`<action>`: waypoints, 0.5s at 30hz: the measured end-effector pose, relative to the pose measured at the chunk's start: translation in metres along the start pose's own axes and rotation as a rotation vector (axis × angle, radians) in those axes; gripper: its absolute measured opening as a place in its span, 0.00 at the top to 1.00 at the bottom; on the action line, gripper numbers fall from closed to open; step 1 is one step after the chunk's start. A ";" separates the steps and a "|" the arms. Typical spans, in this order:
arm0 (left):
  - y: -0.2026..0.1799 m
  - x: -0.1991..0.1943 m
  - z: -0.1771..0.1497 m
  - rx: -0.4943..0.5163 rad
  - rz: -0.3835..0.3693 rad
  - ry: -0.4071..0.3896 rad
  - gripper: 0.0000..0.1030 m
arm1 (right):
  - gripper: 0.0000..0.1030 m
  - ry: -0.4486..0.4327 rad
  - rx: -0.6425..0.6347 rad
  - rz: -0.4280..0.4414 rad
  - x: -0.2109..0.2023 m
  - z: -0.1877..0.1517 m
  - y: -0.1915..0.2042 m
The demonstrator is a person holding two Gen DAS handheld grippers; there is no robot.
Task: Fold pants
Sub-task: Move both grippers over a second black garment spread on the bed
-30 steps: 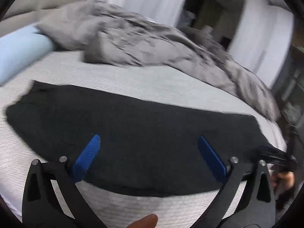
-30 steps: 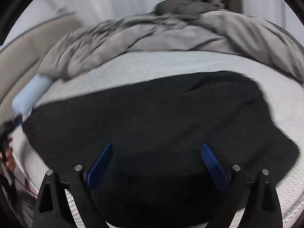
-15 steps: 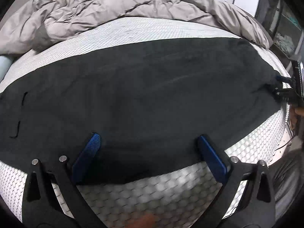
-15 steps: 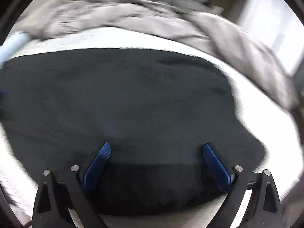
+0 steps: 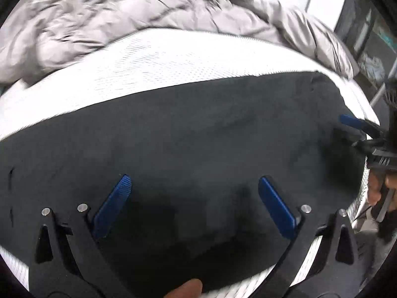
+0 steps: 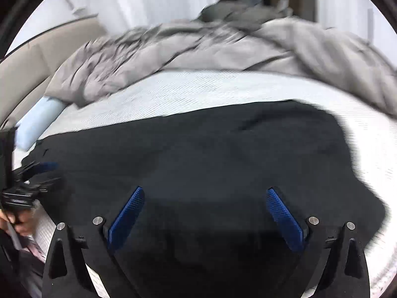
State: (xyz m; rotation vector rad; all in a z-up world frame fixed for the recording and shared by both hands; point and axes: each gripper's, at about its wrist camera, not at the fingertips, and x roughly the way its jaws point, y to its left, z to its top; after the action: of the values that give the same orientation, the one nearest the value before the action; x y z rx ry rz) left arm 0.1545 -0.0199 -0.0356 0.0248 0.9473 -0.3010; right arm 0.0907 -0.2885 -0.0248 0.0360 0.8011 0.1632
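Meanwhile, on a white mattress [image 5: 198, 57] near its front edge, the dark pants [image 5: 198, 136] lie spread flat in a long band, a rumpled grey duvet [image 5: 148, 12] heaped behind them and a pale blue pillow [image 6: 37, 121] off at the far end; your left gripper [image 5: 193, 188] hangs over the cloth with its blue pads [image 5: 113, 206] spread wide and nothing between them, and your right gripper [image 6: 204, 201] does likewise over the other stretch, fingers parted and empty. Each gripper also shows at the margin of the other's view, close to an end of the garment, though whether either touches the fabric there cannot be told. Your risk from here, by these views, is a poor pinch: the cloth is thin, dark and lying flush on a textured sheet, so you may close on the sheet along with the pants, or catch only the top layer and leave the lower one behind when you lift. Both views are blurred, which suggests fast travel; come down at that speed and you may shove a wrinkle into the flat cloth. Lift one end higher than the other and the fold lands crooked; drag toward you and the pants may slide off the mattress edge
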 end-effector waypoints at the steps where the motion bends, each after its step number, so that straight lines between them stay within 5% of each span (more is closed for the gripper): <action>1: -0.006 0.008 0.008 0.034 0.003 0.005 0.01 | 0.03 0.029 -0.029 -0.003 0.012 0.006 0.010; 4: -0.019 0.032 0.008 0.142 0.054 0.029 0.01 | 0.03 0.102 -0.130 -0.022 0.042 0.015 0.030; 8: 0.006 0.042 0.001 0.073 -0.004 0.066 0.01 | 0.03 0.156 -0.303 -0.162 0.054 0.002 0.011; 13: 0.041 0.041 0.002 0.011 0.019 0.074 0.01 | 0.02 0.149 -0.117 -0.322 0.030 0.000 -0.089; 15: 0.041 0.042 0.003 0.011 0.029 0.077 0.01 | 0.01 0.163 -0.066 -0.465 0.029 -0.005 -0.116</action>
State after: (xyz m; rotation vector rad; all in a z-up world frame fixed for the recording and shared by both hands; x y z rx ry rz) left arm 0.1909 0.0084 -0.0721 0.0612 1.0212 -0.2799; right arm 0.1223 -0.3980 -0.0594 -0.2274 0.9454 -0.2503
